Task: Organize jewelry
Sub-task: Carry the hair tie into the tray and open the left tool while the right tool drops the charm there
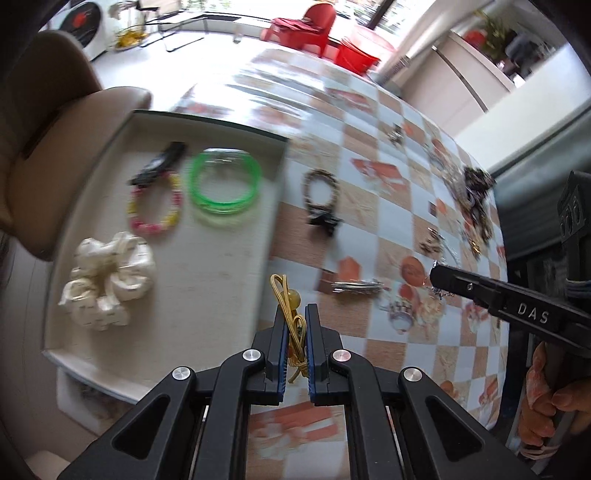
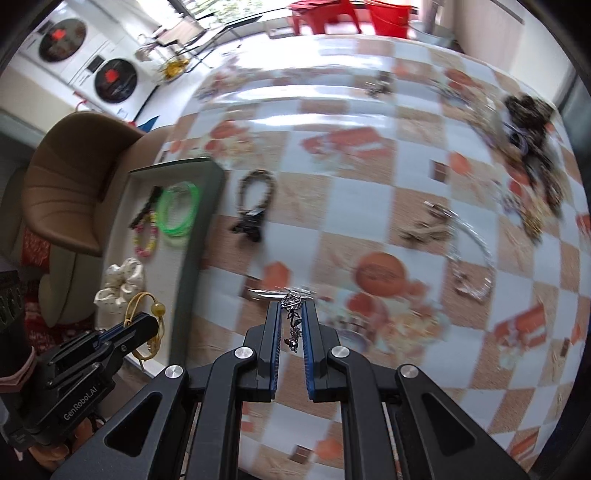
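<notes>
A yellow elastic hair tie with an amber bead [image 1: 291,314] is pinched in the nearly closed left gripper [image 1: 296,314] above the near edge of a shallow cream tray [image 1: 207,280]. The right gripper [image 2: 291,314], also nearly closed, grips a small silver chain piece [image 2: 291,314] over the orange-and-white checked tablecloth [image 2: 332,184]. In the tray lie a green plastic bangle [image 1: 225,181], a pink-and-yellow bead bracelet [image 1: 155,206] and a white scrunchie [image 1: 107,280].

Home, living and laundry area.
Two front-loading washing machines [image 2: 88,62] by the wall; tan upholstered armchair [image 2: 70,177]; red plastic chair [image 1: 303,26] near windows; surface [image 2: 369,177] under a checked food-print oilcloth.
</notes>
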Tool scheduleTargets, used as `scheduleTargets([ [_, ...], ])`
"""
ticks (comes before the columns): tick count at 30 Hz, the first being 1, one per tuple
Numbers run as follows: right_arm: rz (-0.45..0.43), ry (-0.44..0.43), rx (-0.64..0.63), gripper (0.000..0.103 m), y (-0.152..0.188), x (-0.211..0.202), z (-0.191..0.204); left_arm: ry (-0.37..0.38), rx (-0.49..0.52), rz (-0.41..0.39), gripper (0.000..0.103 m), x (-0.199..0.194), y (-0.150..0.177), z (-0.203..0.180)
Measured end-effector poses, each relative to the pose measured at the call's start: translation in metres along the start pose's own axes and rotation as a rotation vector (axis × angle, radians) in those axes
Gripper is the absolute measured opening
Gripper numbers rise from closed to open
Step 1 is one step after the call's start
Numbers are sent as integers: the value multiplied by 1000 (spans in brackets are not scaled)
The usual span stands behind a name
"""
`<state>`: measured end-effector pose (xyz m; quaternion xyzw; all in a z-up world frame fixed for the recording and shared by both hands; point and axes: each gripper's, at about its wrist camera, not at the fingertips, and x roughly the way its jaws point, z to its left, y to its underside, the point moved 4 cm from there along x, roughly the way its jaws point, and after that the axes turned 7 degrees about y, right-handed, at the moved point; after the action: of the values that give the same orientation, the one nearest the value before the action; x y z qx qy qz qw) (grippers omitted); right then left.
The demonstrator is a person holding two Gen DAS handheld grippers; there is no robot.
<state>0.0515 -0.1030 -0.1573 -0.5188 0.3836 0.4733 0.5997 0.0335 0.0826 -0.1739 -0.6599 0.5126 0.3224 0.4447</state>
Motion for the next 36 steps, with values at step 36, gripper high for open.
scheduleTargets([
  [36, 39, -72, -148, 12, -103, 117, 156, -221, -134, -79, 11, 21, -68, 146],
])
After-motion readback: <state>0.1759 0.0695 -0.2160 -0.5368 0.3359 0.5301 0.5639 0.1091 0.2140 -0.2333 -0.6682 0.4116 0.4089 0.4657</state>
